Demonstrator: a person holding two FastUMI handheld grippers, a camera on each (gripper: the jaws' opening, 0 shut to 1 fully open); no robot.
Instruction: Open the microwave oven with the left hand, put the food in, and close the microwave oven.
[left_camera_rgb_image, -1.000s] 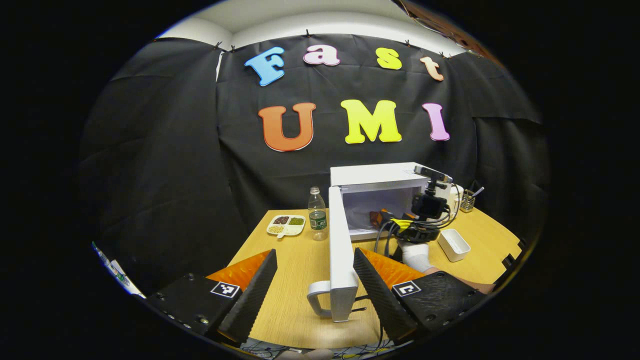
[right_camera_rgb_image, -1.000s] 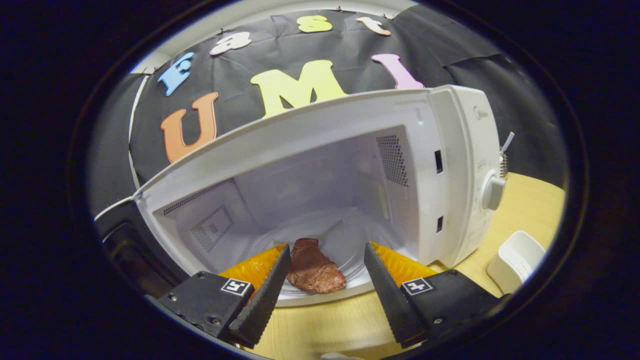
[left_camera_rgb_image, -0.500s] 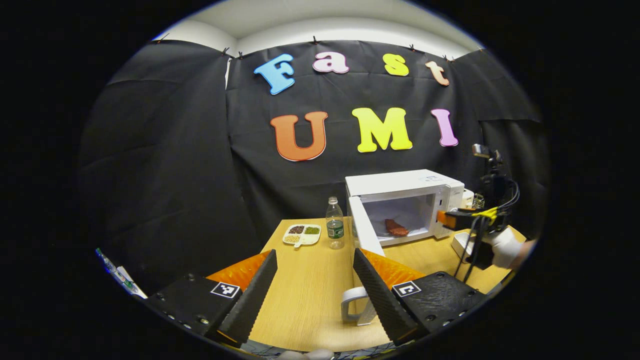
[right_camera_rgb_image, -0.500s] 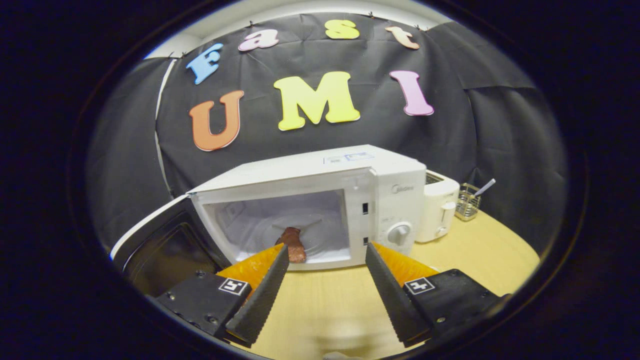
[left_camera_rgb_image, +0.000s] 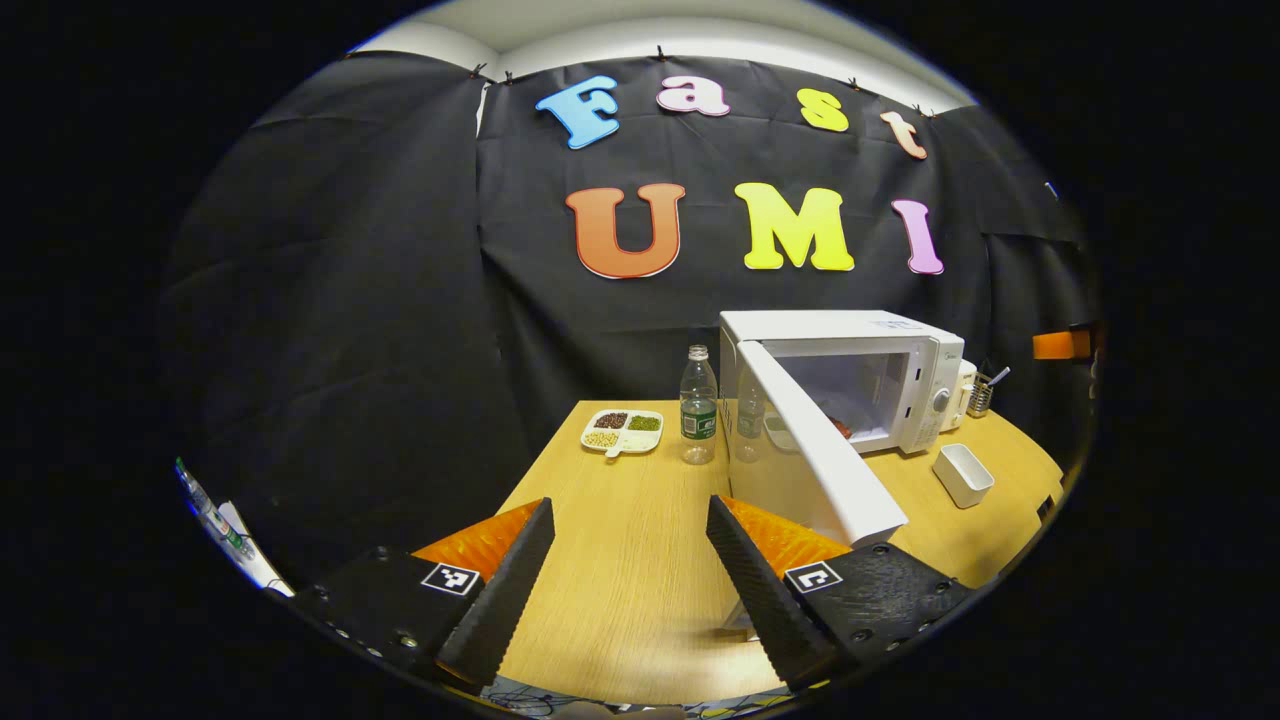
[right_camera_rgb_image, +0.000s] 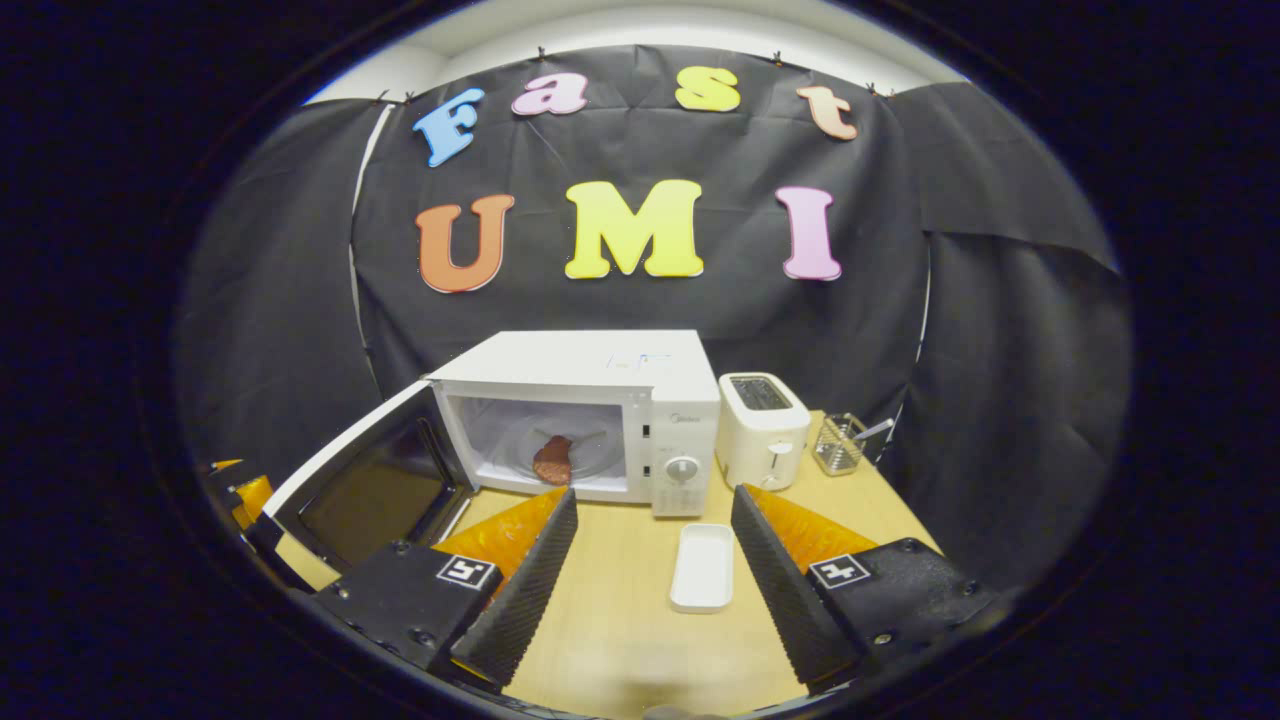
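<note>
The white microwave (right_camera_rgb_image: 590, 380) stands at the back of the wooden table with its door (right_camera_rgb_image: 355, 490) swung wide open to the left. A brown piece of food (right_camera_rgb_image: 551, 460) lies on the glass plate inside. My right gripper (right_camera_rgb_image: 645, 580) is open and empty, well back from the oven, over the table. In the left gripper view the microwave (left_camera_rgb_image: 870, 340) is at the right, and its door (left_camera_rgb_image: 820, 465) reaches toward me, just right of my open, empty left gripper (left_camera_rgb_image: 630, 580). Part of the food (left_camera_rgb_image: 841, 427) peeks past the door.
A water bottle (left_camera_rgb_image: 697, 405) and a divided dish of beans (left_camera_rgb_image: 622, 431) stand left of the oven. A white toaster (right_camera_rgb_image: 762, 430) and a wire basket (right_camera_rgb_image: 840, 445) are on its right. A small white tray (right_camera_rgb_image: 703, 567) lies in front.
My right gripper has drawn back from the oven cavity, leaving the food on the plate inside. My left gripper has shifted to the left of the door's outer edge.
</note>
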